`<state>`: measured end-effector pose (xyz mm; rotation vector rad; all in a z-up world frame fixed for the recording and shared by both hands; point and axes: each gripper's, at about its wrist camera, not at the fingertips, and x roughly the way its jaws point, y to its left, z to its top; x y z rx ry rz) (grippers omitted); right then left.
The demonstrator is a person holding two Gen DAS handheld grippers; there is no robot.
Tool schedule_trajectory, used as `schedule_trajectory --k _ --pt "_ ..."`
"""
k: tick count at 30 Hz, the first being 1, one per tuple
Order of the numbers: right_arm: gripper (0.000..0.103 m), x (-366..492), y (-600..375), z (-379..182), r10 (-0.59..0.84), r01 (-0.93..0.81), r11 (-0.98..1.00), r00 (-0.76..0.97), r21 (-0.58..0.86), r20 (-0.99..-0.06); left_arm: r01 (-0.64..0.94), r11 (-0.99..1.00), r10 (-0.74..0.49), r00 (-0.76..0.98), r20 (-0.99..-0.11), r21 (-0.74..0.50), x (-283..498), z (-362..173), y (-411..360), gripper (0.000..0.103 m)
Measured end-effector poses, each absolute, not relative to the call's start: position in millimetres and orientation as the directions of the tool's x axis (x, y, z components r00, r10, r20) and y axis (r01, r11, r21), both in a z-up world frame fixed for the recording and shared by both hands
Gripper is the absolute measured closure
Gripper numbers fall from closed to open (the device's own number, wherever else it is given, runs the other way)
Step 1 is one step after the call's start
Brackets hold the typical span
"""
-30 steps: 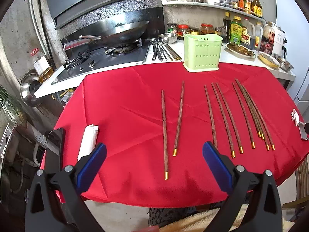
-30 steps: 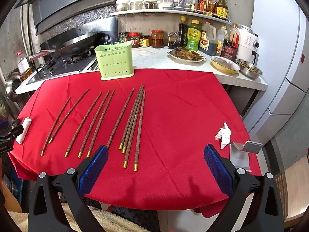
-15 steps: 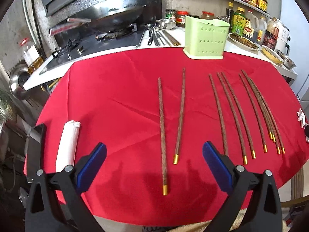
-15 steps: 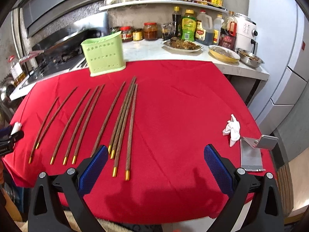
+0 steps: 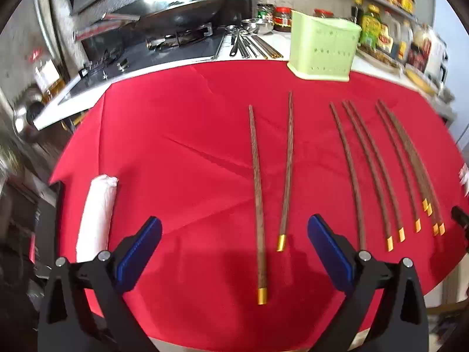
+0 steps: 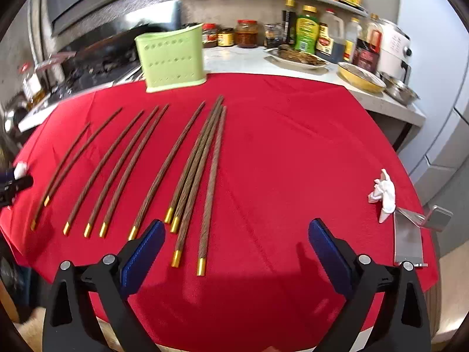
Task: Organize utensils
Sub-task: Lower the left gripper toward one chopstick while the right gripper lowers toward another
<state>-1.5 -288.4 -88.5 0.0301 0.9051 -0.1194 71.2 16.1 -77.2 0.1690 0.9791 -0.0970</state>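
Both grippers moved closer, left gripper agape over two chopsticks, right gripper agape too

Red tablecloth, brown chopsticks — gold tips, pale-green perforated holder

Chopsticks side by side on tablecloth, utensil holder behind them at far edge.

Ten wooden chopsticks with gold tips lie on one red tablecloth: six singly and four bunched together. There is one green holder, one rolled white cloth, one crumpled tissue, one metal stand and one wok. The jars and bottles behind are too blurred to count.
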Motion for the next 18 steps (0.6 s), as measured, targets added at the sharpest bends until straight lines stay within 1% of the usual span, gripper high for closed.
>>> schedule_trajectory --k 2,4,5,6,7,9,10,12,13,15,16,17,18 --pt "0.010 -2.8 -284.4 -91.7 -0.082 0.105 0.994 0.617 -0.022 -0.783 0.161 0.984 -0.020 0.543 -0.840 0.080 68.8 -81.9 17.5 0.006" --pt "0.011 -4.7 -283.6 -95.1 -0.060 0.097 0.995 0.618 0.000 -0.784 0.172 0.981 -0.018 0.543 -0.839 0.090 63.6 -87.6 17.1 0.006" --pt "0.011 -5.8 -283.3 -96.8 -0.056 0.097 0.995 0.616 0.006 -0.786 0.174 0.980 -0.013 0.540 -0.842 0.096 62.5 -90.4 16.7 0.008" --pt "0.012 -7.3 -283.1 -98.1 -0.055 0.098 0.995 0.617 0.008 -0.785 0.178 0.979 -0.010 0.533 -0.846 0.100 59.6 -93.7 16.8 0.015" --pt "0.014 -7.8 -283.1 -98.5 -0.054 0.097 0.995 0.617 0.009 -0.785 0.184 0.978 -0.016 0.529 -0.848 0.097 59.7 -95.2 16.1 0.020" --pt "0.025 -9.8 -282.1 -100.4 -0.054 0.096 0.995 0.612 0.006 -0.789 0.201 0.975 -0.028 0.514 -0.857 0.089 52.6 -100.6 16.2 0.030" --pt "0.031 -10.7 -282.5 -101.2 -0.056 0.100 0.995 0.612 0.006 -0.789 0.205 0.976 -0.038 0.508 -0.861 0.078 50.2 -102.1 17.0 0.033" --pt "0.031 -12.2 -282.3 -103.0 -0.058 0.100 0.995 0.610 0.004 -0.791 0.199 0.978 -0.051 0.499 -0.865 0.057 46.6 -105.6 19.3 0.046" --pt "0.031 -13.2 -282.4 -103.3 -0.055 0.101 0.995 0.612 0.008 -0.789 0.199 0.979 -0.055 0.495 -0.867 0.051 45.8 -107.1 20.2 0.048" --pt "0.037 -13.6 -282.4 -104.3 -0.062 0.110 0.994 0.613 0.007 -0.788 0.193 0.979 -0.042 0.496 -0.867 0.063 43.9 -110.4 21.9 0.061" --pt "0.044 -14.4 -282.7 -104.5 -0.061 0.113 0.994 0.615 0.011 -0.786 0.191 0.980 -0.045 0.499 -0.865 0.059 42.1 -111.5 23.2 0.062" --pt "0.052 -15.6 -283.8 -104.4 -0.058 0.117 0.993 0.618 0.019 -0.784 0.194 0.979 -0.047 0.502 -0.864 0.059 41.1 -111.7 22.9 0.067" --pt "0.057 -16.3 -285.0 -104.2 -0.051 0.119 0.992 0.620 0.029 -0.783 0.196 0.979 -0.044 0.505 -0.862 0.065 39.8 -111.7 22.1 0.071"
